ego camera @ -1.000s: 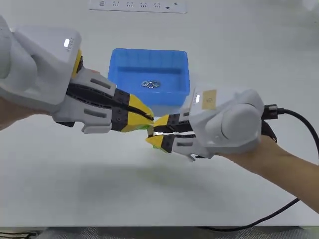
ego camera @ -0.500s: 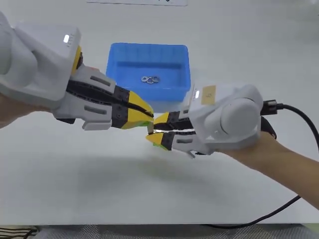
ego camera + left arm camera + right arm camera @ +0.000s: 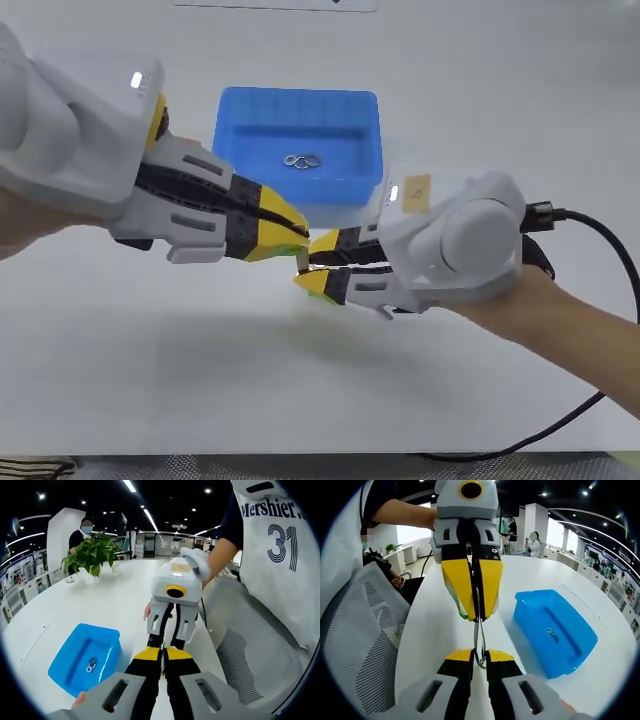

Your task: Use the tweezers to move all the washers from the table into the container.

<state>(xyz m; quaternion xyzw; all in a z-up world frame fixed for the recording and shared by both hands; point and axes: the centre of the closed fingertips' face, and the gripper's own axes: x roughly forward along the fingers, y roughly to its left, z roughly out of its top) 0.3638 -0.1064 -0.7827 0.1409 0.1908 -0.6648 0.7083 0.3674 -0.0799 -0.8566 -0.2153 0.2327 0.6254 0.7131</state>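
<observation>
With left gripper [image 3: 295, 233] and right gripper [image 3: 312, 268] both clenched on the tweezers [image 3: 479, 626] near the blue container [image 3: 298, 96], a mistimed release could drop them.

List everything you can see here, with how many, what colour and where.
container: one, blue, on the table beyond the grippers
washers: small cluster, silver, inside the container, number unclear
tweezers: one, silver, between both grippers' tips
table: one, white, under everything
cable: one, black, from the right gripper
potted plant: one, green, far along the table
left gripper: one, white-black-yellow, shut on the tweezers
right gripper: one, same colours, shut on the tweezers
</observation>
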